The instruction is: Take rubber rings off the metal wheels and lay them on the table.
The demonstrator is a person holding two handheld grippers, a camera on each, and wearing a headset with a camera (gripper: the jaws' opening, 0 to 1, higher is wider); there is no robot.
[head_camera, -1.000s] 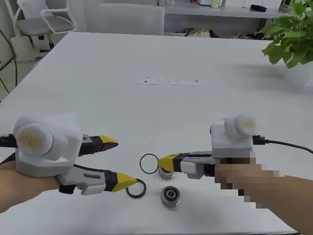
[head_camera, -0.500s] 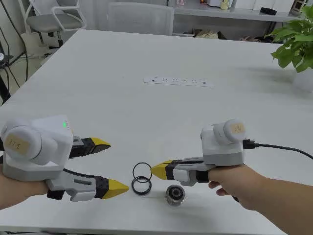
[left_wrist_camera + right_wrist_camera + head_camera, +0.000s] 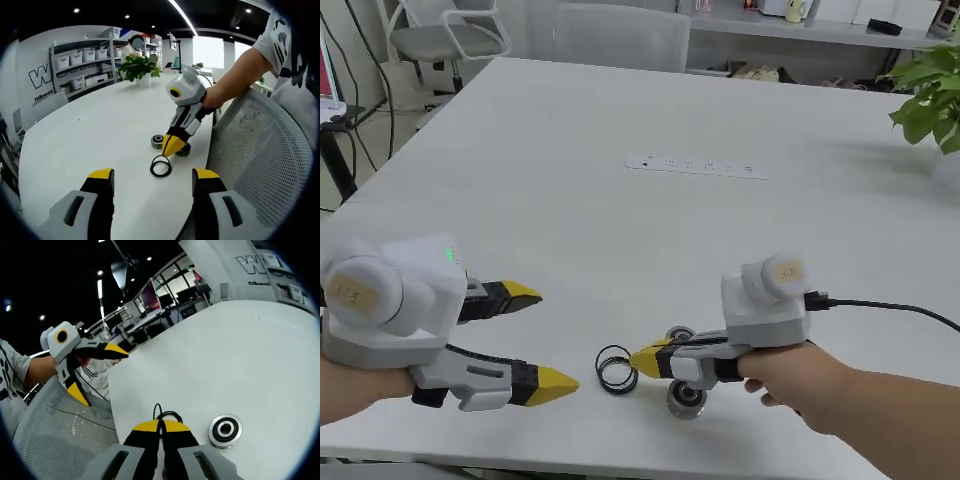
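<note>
The right tongs [image 3: 638, 360] have jaws together, tip at two rings [image 3: 615, 370] overlapping on the surface [image 3: 620, 230], apparently setting one down; a pinch cannot be confirmed. The left tongs [image 3: 552, 337] stand apart, empty, clear. The wheels [image 3: 686, 397] lie beside the rings.

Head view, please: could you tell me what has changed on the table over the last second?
The two rubber rings, apart a second ago, now overlap: the farther one came over at the shut tongs of the right gripper. The left gripper stayed open; the far wheel and the near wheel stayed put.
</note>
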